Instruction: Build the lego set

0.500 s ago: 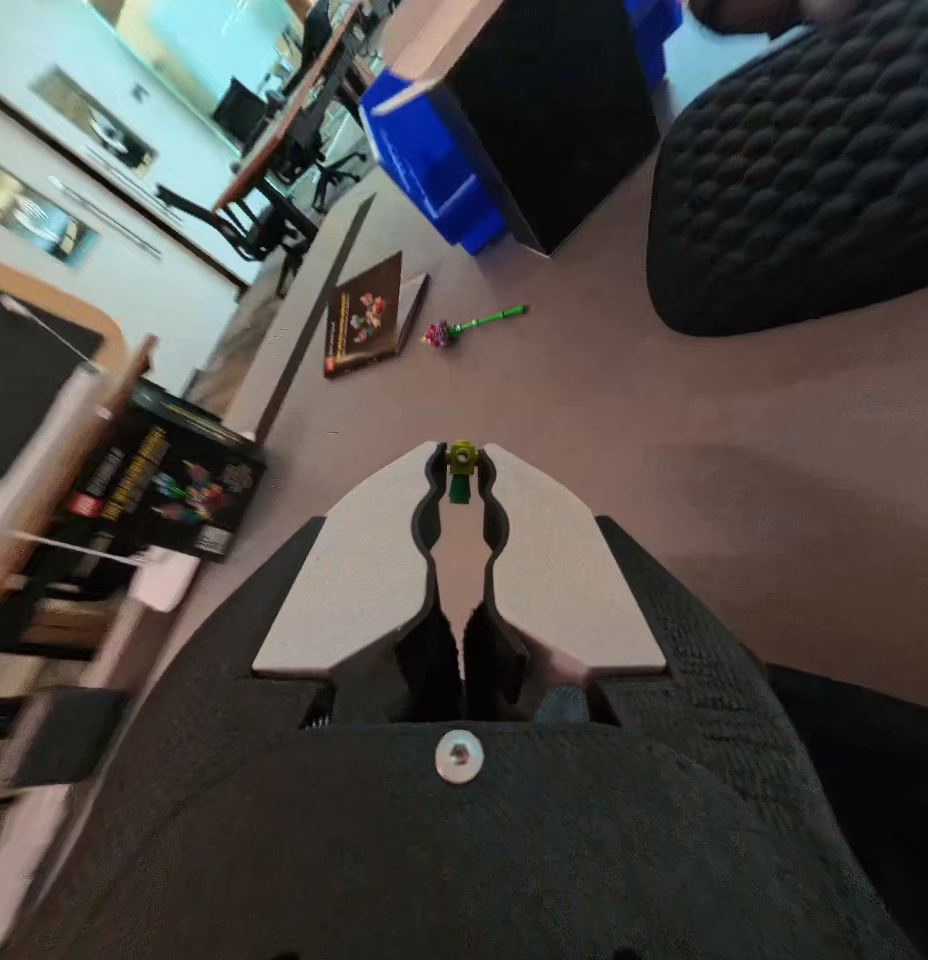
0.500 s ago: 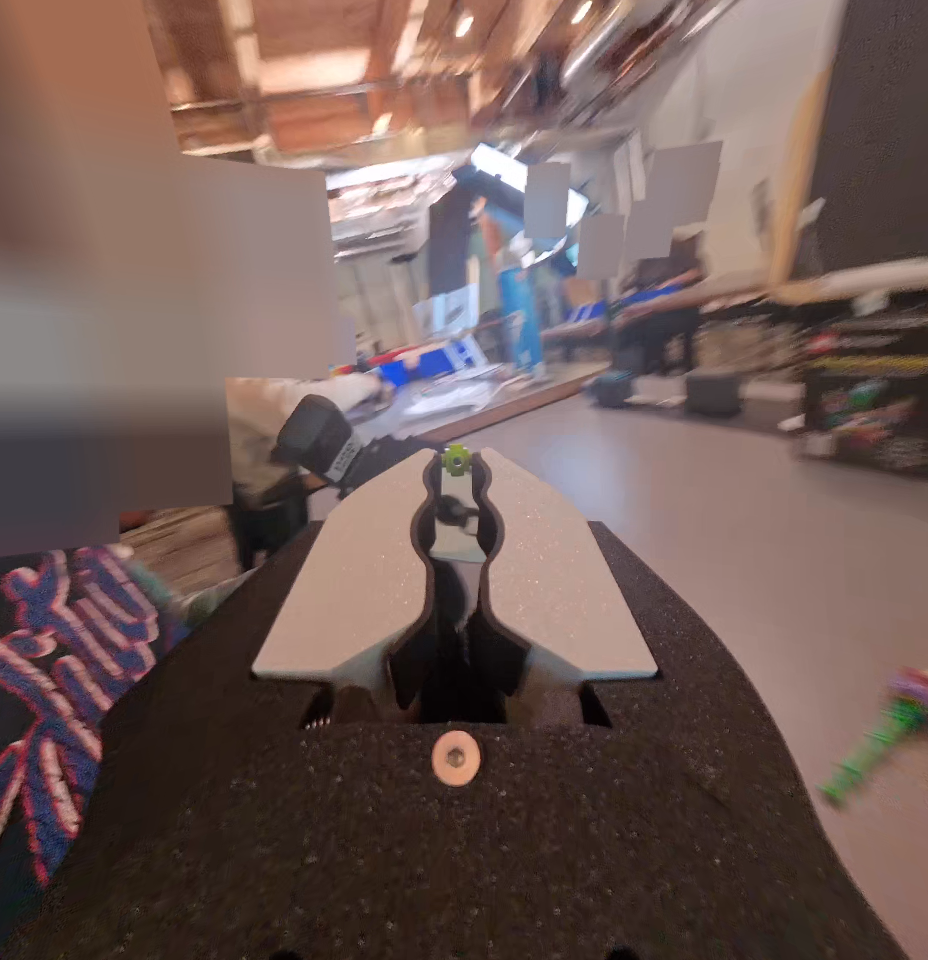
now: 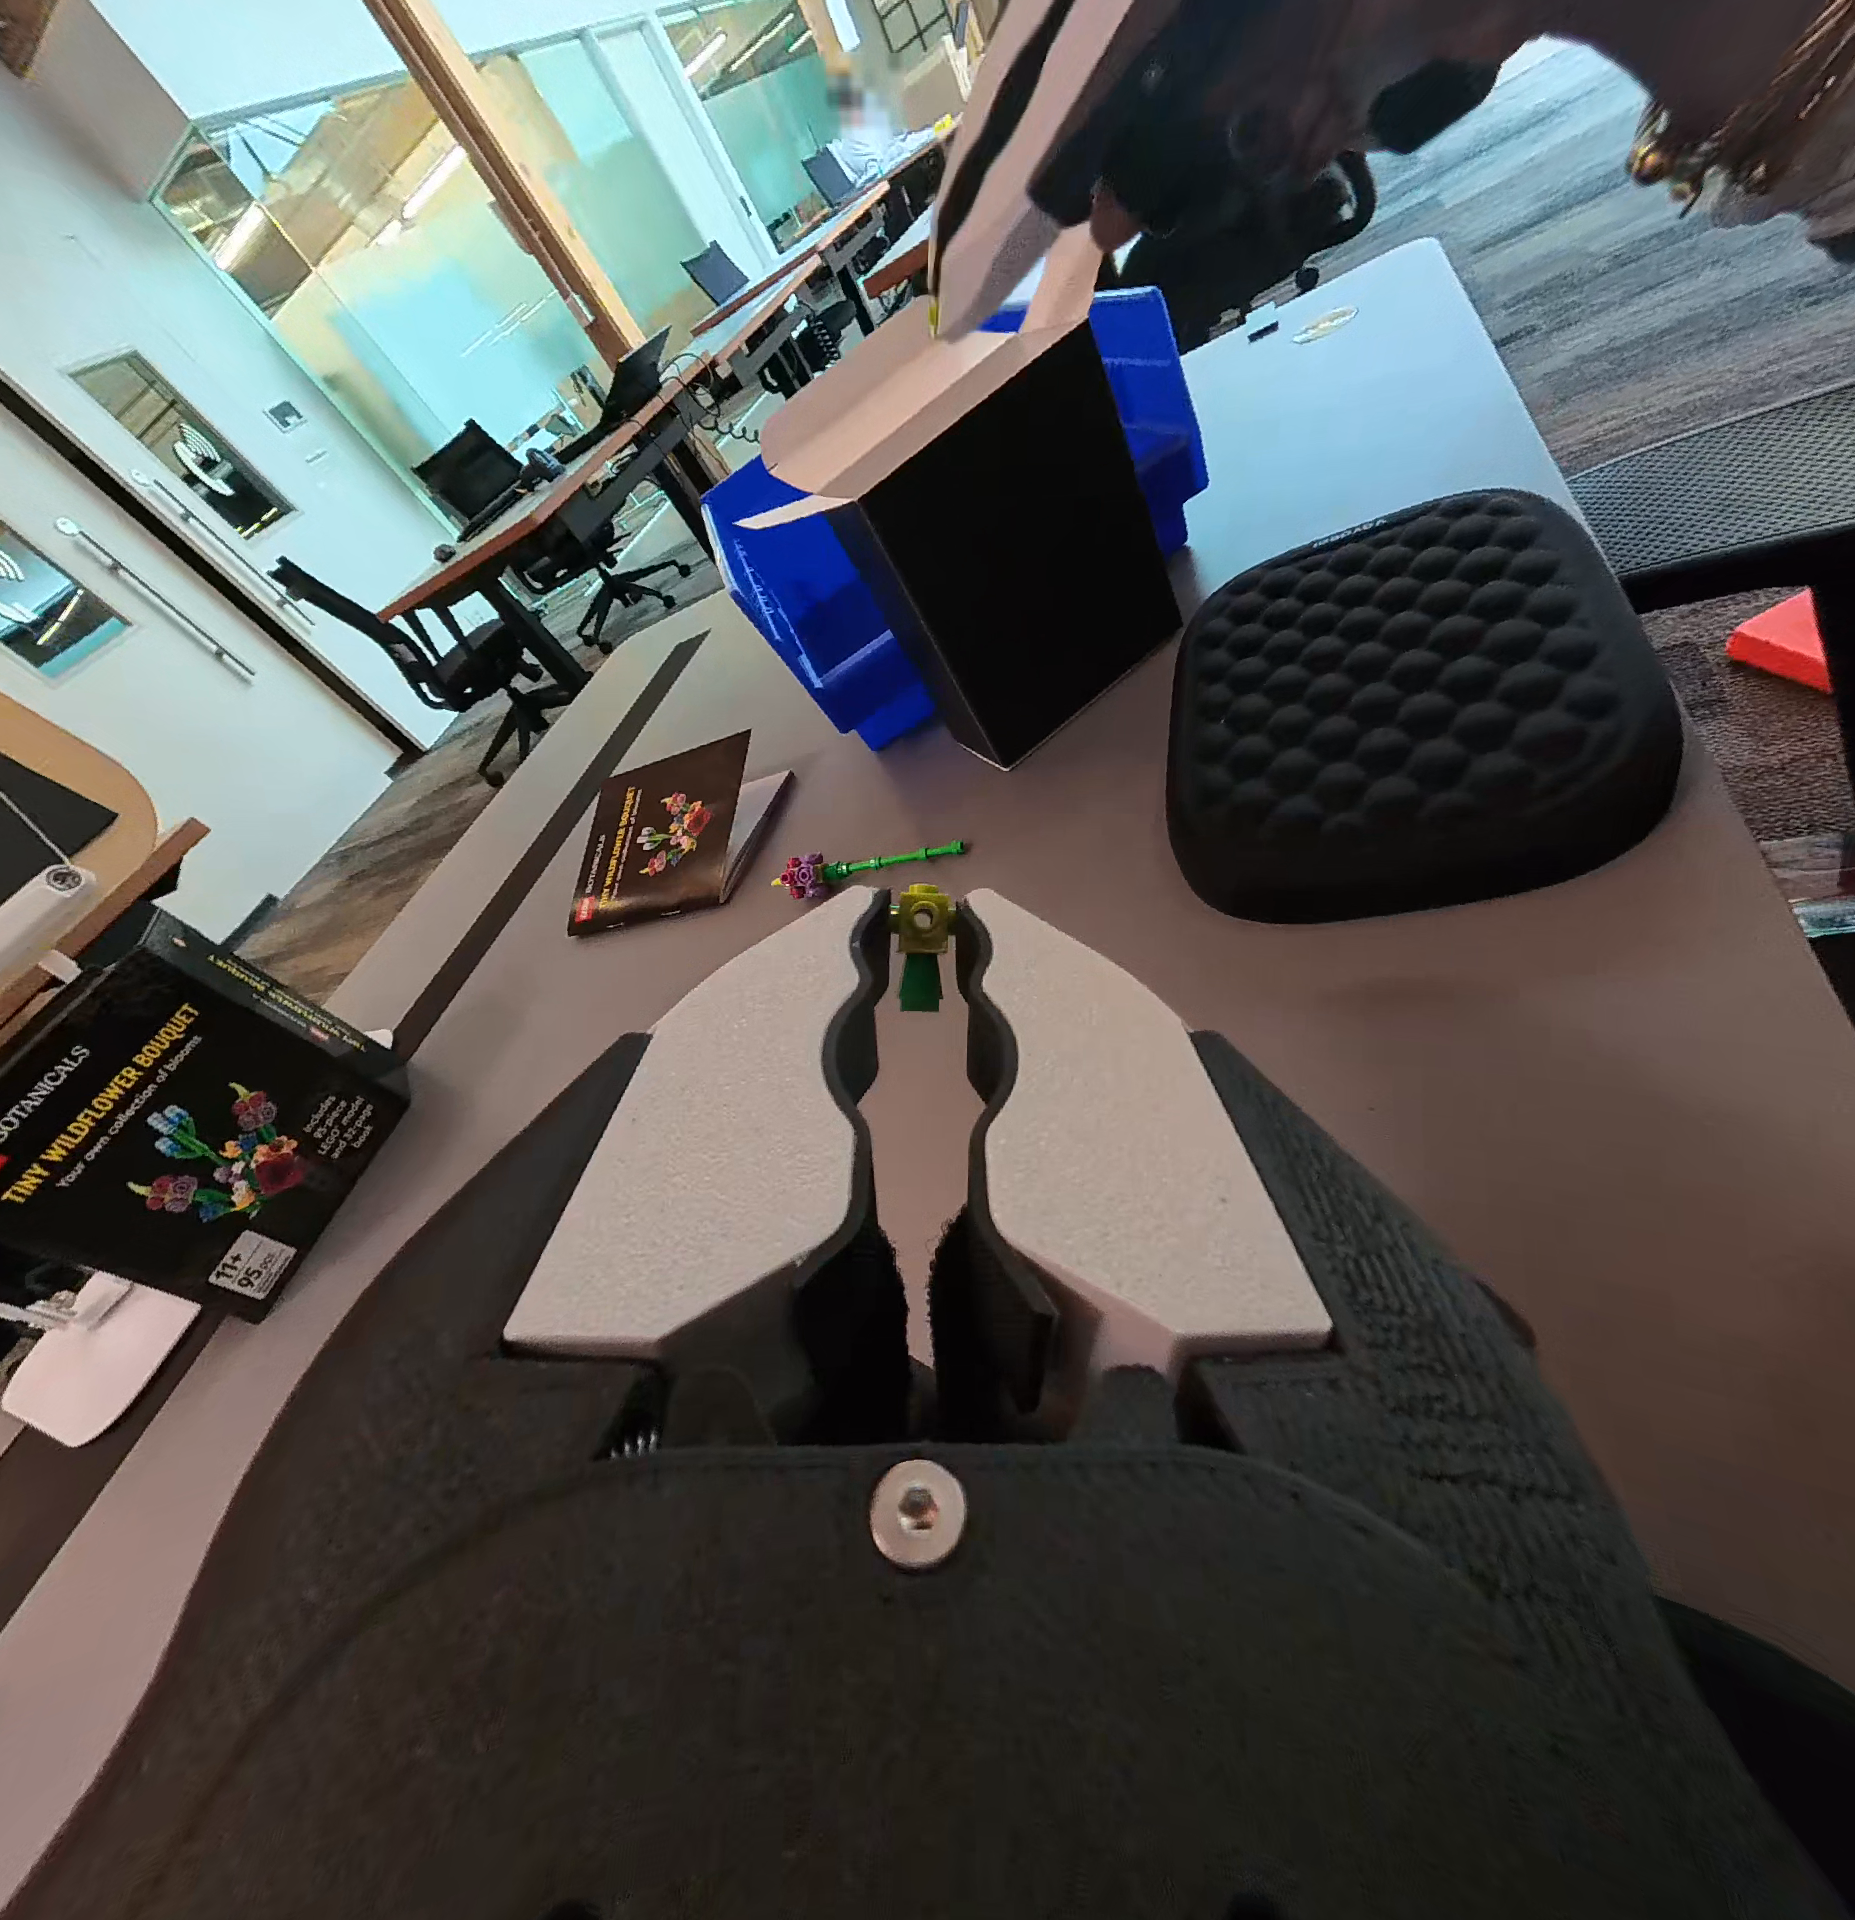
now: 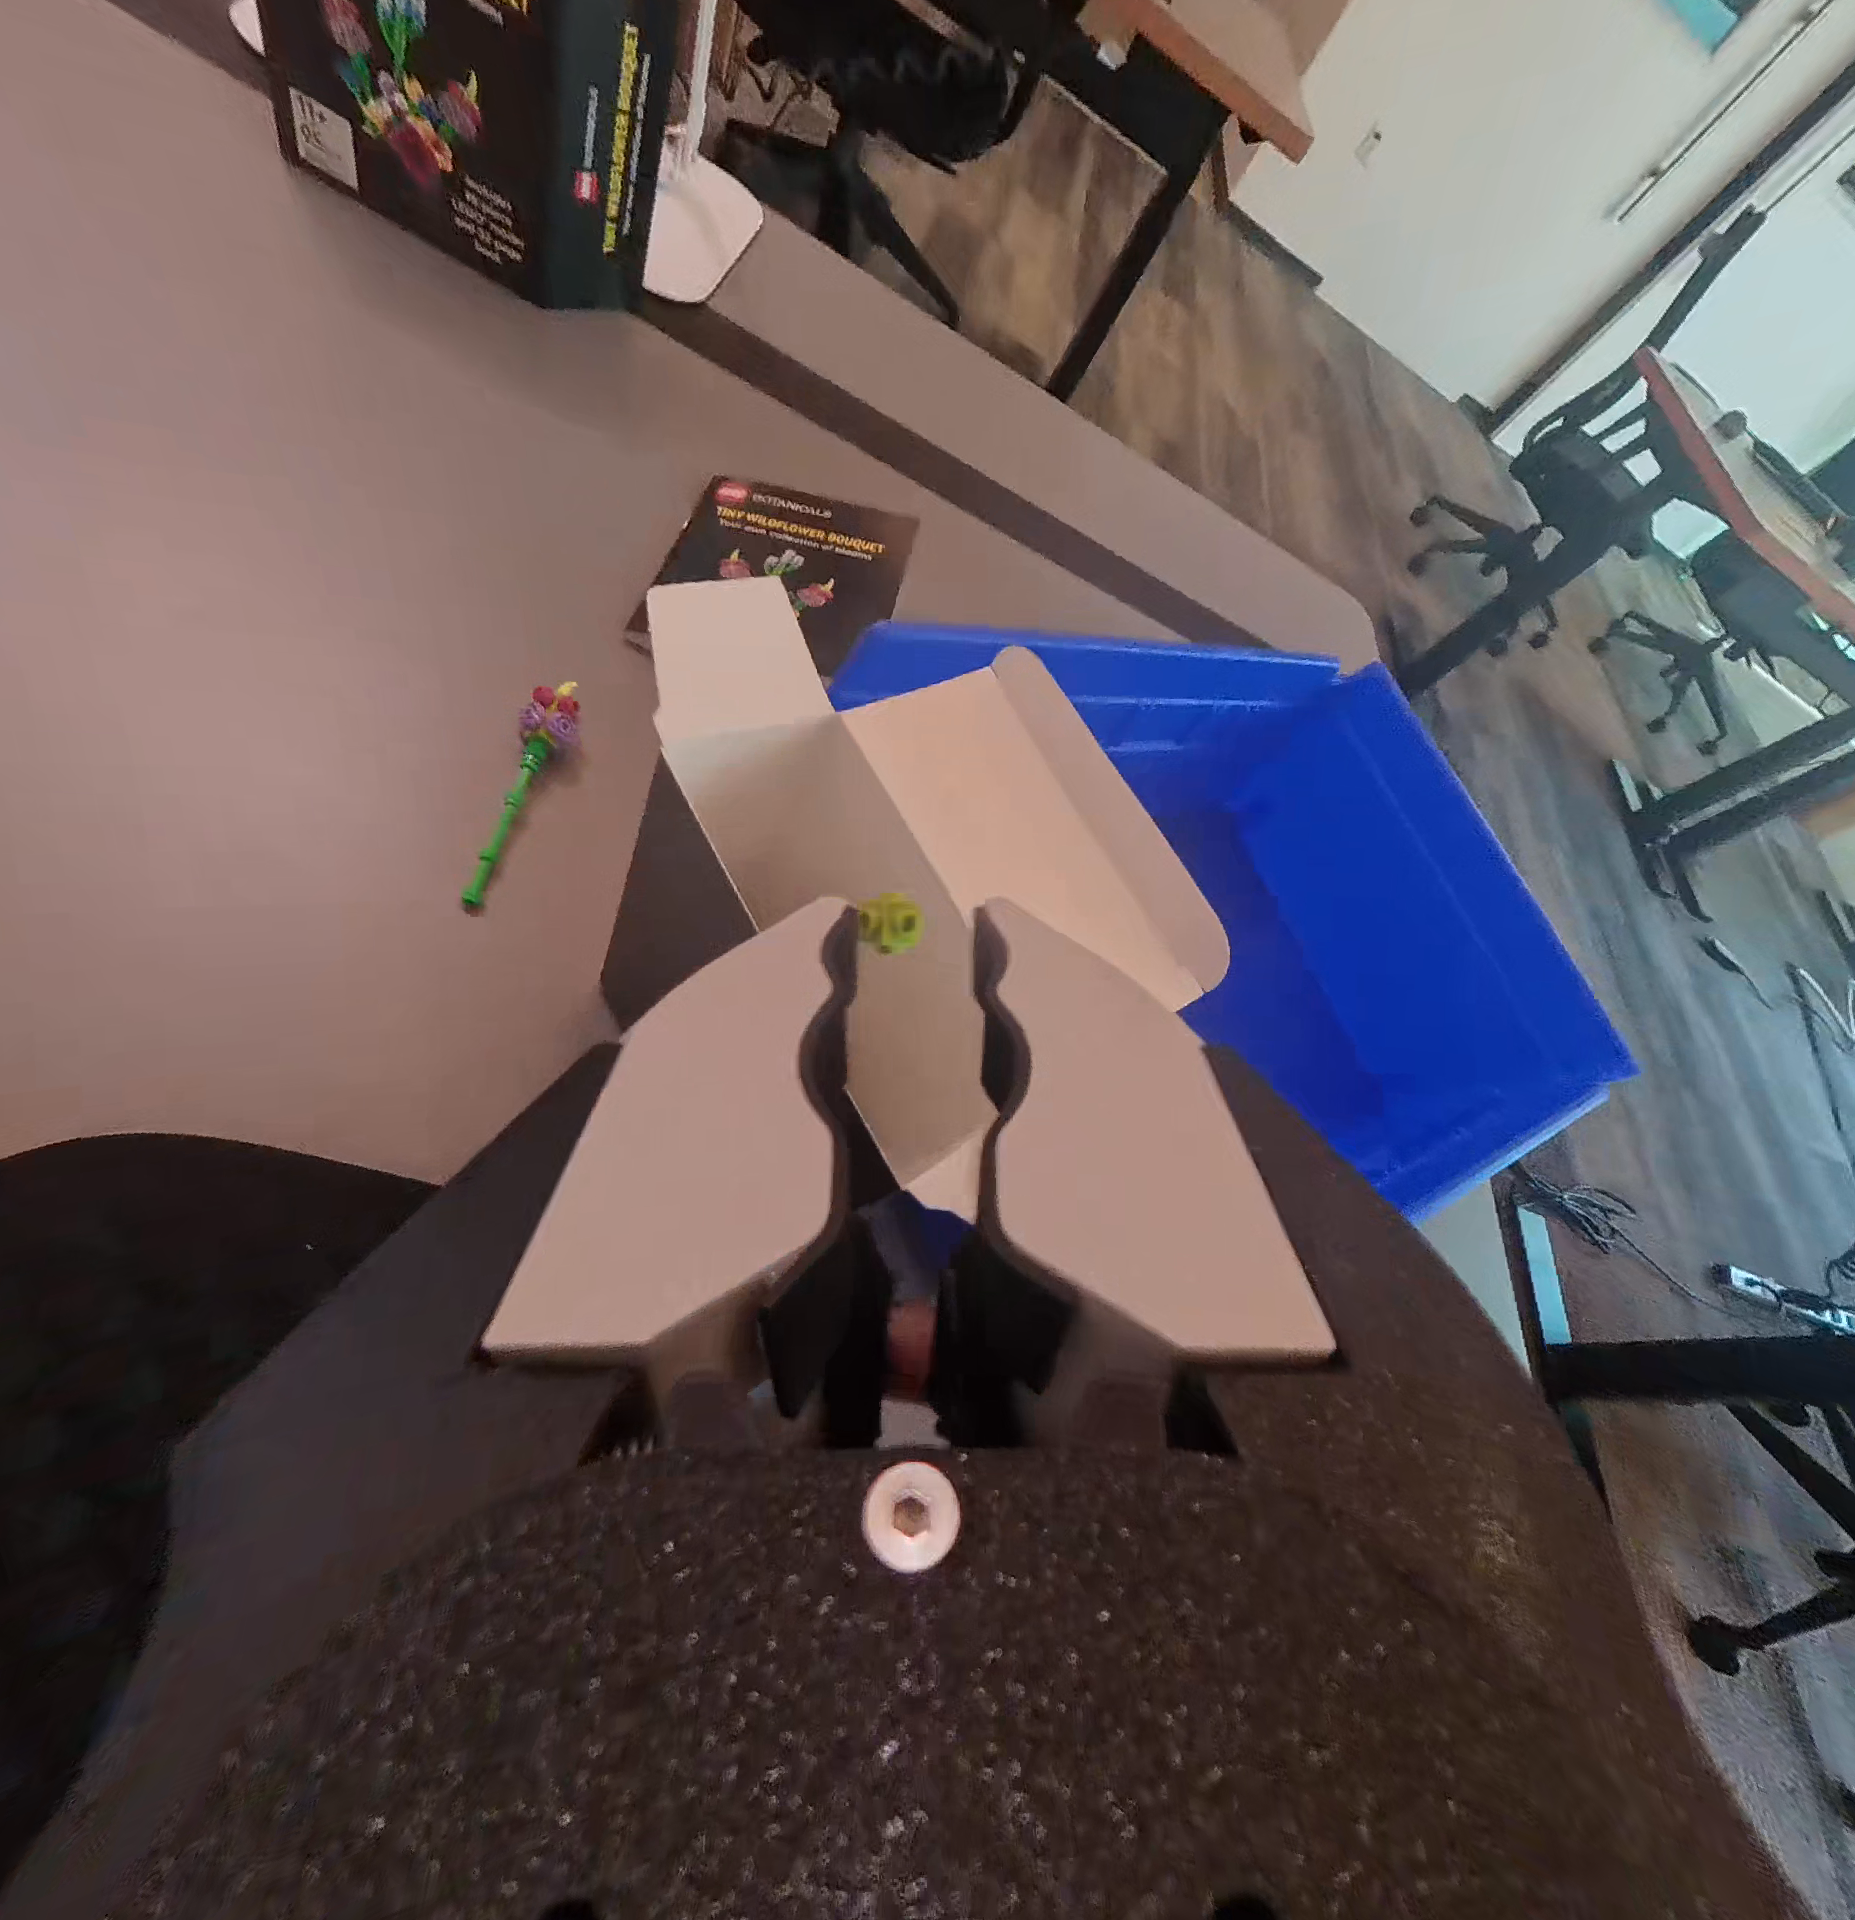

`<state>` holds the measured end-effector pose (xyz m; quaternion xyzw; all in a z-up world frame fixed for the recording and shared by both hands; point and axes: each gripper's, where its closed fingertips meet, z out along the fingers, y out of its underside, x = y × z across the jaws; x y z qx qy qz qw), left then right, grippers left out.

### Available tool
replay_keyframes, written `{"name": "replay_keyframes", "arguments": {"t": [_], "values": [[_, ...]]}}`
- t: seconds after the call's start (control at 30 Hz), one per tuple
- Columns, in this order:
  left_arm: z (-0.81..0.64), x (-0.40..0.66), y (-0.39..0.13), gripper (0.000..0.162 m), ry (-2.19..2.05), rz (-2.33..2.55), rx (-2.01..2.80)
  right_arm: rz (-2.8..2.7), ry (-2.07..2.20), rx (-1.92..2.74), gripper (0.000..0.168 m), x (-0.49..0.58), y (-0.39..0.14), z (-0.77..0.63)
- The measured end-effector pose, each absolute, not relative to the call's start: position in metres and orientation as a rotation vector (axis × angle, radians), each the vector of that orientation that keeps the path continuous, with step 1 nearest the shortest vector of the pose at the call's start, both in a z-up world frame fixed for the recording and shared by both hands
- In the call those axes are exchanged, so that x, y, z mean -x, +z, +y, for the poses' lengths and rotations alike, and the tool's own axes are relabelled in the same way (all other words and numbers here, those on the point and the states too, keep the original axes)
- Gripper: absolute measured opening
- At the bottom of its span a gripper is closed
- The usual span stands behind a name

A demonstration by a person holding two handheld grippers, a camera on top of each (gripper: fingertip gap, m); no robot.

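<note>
Lime lego piece [image 3: 924,921] pinched in left hand-held gripper [image 3: 924,920] tips, right hand-held gripper [image 4: 904,920] spread, another lime piece [image 4: 890,924] between.

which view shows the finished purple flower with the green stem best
The right wrist view: the purple flower lies there in the open on the table, its whole stem clear. In the left wrist view it is smaller and farther off, just beyond the left gripper.

Location: open-plan office. Rows of desks [image 3: 632,436] and wheeled office chairs [image 3: 455,665] are standing well beyond the left claw [image 3: 924,928]. Glass partition walls [image 3: 549,177] are enclosing rooms behind them. Wood-look flooring [image 4: 1307,436] is running beside the grey tabletop [image 3: 1422,1039].
</note>
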<state>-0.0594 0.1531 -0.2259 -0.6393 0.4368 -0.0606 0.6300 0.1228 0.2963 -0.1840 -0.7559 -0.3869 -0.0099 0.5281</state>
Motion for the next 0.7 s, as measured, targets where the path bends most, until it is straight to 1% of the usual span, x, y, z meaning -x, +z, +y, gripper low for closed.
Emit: {"name": "replay_keyframes", "arguments": {"t": [0.03,0.07,0.23,0.3,0.33,0.43,0.5,0.57,0.7], "values": [[0.154,0.06,-0.226,0.012,-0.134,0.999,1.465,-0.923,-0.02,1.811,0.029,-0.122,-0.186,0.297],[0.154,0.061,-0.226,0.012,-0.131,0.994,1.463,-0.92,-0.01,1.815,0.031,-0.121,-0.188,0.297],[0.155,0.063,-0.22,0.012,-0.111,0.968,1.432,-0.884,0.073,1.757,0.03,-0.115,-0.176,0.292],[0.155,0.063,-0.217,0.012,-0.09,0.962,1.409,-0.91,0.243,1.704,0.029,-0.096,-0.169,0.278],[0.156,0.065,-0.215,0.012,-0.062,0.954,1.394,-0.932,0.393,1.673,0.028,-0.08,-0.166,0.266],[0.158,0.07,-0.205,0.012,0.07,0.932,1.324,-1.03,0.994,1.585,0.026,-0.021,-0.161,0.209],[0.158,0.071,-0.201,0.012,0.151,0.931,1.29,-1.134,1.28,1.586,0.029,0.013,-0.174,0.171],[0.158,0.07,-0.201,0.012,0.202,0.946,1.27,-1.17,1.36,1.598,0.03,0.036,-0.189,0.156],[0.158,0.068,-0.204,0.012,0.248,0.977,1.265,-1.157,1.378,1.567,0.025,0.062,-0.196,0.149]]}}
